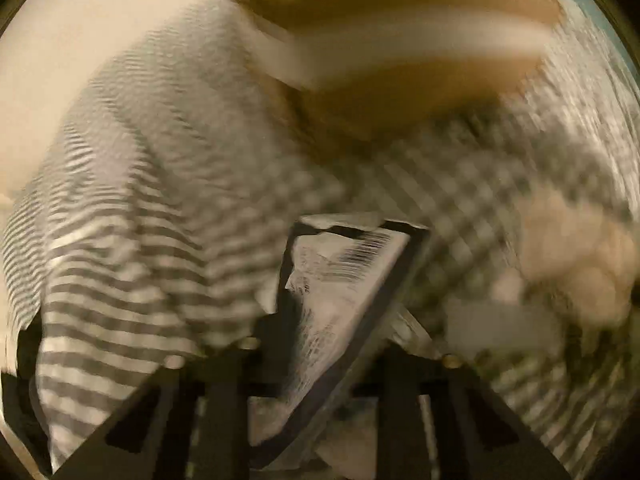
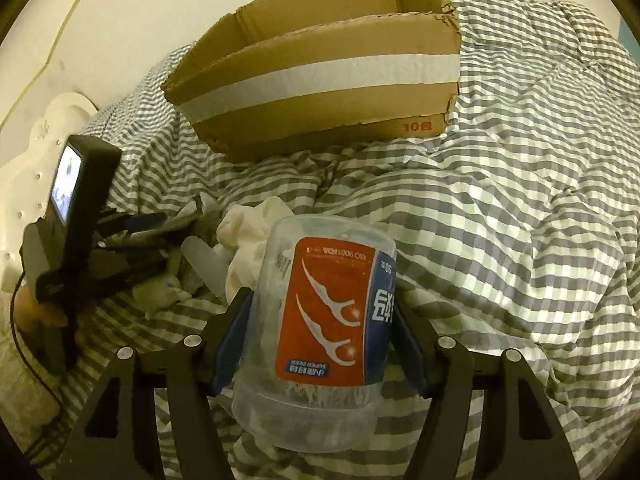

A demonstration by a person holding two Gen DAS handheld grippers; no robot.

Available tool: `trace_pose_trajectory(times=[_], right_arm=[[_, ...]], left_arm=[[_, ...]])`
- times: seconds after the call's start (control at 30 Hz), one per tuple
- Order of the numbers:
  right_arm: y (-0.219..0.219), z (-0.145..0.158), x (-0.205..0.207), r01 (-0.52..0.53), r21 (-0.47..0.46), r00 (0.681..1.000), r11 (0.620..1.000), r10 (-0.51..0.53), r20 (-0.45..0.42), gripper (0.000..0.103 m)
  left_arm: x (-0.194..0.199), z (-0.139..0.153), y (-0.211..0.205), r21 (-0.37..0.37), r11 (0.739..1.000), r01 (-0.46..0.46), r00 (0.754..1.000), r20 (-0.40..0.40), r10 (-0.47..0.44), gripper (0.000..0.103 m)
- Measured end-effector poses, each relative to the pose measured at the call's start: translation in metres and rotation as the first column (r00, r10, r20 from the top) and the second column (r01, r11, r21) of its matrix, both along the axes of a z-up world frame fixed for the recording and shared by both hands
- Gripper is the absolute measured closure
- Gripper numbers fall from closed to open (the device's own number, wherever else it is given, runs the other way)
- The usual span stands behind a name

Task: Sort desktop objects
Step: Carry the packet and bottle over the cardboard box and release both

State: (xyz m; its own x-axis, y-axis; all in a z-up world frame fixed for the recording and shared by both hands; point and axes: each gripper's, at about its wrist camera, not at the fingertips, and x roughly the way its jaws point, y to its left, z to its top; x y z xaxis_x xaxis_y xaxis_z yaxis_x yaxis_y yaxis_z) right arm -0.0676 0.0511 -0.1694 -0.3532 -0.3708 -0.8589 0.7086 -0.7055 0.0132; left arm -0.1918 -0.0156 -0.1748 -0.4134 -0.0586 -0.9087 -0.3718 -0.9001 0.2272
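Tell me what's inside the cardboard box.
Only bare inner walls of the cardboard box show in the right wrist view; its near wall hides the floor, so any contents cannot be seen.

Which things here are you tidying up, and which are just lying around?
For the job: floss pick jar in the right claw, flat packet in the left claw, cardboard box, crumpled tissue.
Lying about: checked quilt.

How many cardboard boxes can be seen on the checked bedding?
1. The cardboard box stands open at the far side of the checked bedding, beyond the floss pick jar. Others may be hidden outside the view.
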Motion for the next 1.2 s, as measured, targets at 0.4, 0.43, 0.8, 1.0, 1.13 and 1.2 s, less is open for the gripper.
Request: trace_pose_trajectory(times=[0.4,0.43,0.8,1.0,1.13,1.2], right_arm=[[0.012,0.055,0.025,-0.064,-0.098,0.982,0.993,0.045,-0.184,0.038],[0.015,0.066,0.03,-0.072,-0.112,0.977,0.991,0.048,-0.208,0.038],[0.026,0.147,0.061,-0.119,-0.206,0.946,0.971,0.048,-0.321,0.038],[0.01,0.212,0.057,-0.173,-0.223,0.893,0.959,0.057,-0.447,0.038],[-0.012,0.234,0.039,-0.198,-0.237,0.872,0.951,0.06,-0.486,0.038],[-0.027,0.235,0.023,-0.205,-0.232,0.869,0.951,0.068,-0.49,0.038]], left_arm=[[0.038,0.096,-0.041,0.506,0.855,-0.112,0.986,-0.053,0.16,0.093],[0.044,0.103,-0.04,0.525,0.845,-0.1,0.985,-0.069,0.16,0.093],[0.077,0.194,-0.013,0.588,0.807,0.057,0.969,-0.228,0.098,0.093],[0.052,0.239,0.008,0.613,0.787,0.077,0.956,-0.268,0.116,0.092],[0.017,0.243,0.025,0.628,0.777,0.05,0.955,-0.258,0.147,0.092],[-0.003,0.236,0.031,0.639,0.768,0.038,0.958,-0.243,0.154,0.092]])
